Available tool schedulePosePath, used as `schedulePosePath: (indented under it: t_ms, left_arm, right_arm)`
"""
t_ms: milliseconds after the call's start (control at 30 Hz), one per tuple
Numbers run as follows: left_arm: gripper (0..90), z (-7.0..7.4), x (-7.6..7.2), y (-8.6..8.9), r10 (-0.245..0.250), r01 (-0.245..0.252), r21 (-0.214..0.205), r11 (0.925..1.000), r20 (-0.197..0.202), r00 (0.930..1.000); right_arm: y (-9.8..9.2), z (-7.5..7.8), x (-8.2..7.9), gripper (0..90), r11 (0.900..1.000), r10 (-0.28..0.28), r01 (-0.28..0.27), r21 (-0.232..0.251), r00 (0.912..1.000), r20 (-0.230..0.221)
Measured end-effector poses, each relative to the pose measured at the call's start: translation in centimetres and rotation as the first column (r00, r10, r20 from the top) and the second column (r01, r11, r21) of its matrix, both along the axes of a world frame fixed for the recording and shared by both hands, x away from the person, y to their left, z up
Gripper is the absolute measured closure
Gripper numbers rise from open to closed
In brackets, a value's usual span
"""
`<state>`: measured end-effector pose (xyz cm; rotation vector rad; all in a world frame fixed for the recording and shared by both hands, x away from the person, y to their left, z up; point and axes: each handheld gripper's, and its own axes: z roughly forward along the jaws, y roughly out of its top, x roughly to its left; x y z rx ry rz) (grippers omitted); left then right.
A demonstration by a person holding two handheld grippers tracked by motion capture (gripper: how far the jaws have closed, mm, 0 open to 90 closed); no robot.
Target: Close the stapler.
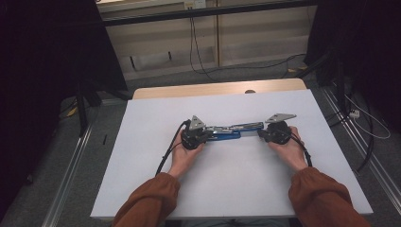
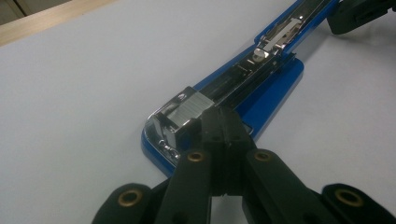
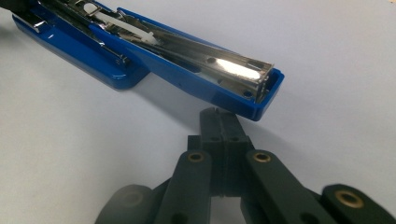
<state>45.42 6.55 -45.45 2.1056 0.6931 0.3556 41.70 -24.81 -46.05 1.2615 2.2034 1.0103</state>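
No readable text, labels, brand marks or numbers anywhere: none on the opened blue plastic stapler with chrome metal magazine [image 2: 243,79], none on the white table sheet [image 1: 156,189], none on the black gripper bodies.

Blue stapler [image 1: 231,131] lies swung fully open, flat on the table.
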Motion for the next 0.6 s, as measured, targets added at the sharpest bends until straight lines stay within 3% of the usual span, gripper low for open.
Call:
schedulePosePath:
  t_ms: [200,600]
  left_arm:
    - [90.0,0.00,-0.01,-0.01,0.001,-0.001,0.001,1.0000,0.003,1.0000]
    - [90.0,-0.02,-0.03,-0.03,-0.005,0.004,0.008,1.0000,0.016,0.9999]
  right_arm:
    - [0.04,0.06,-0.03,90.0,1.0000,-0.001,0.001,0.009,1.0000,0.004]
    - [0.09,0.55,-0.17,90.0,0.9990,-0.017,0.014,0.042,0.9971,0.074]
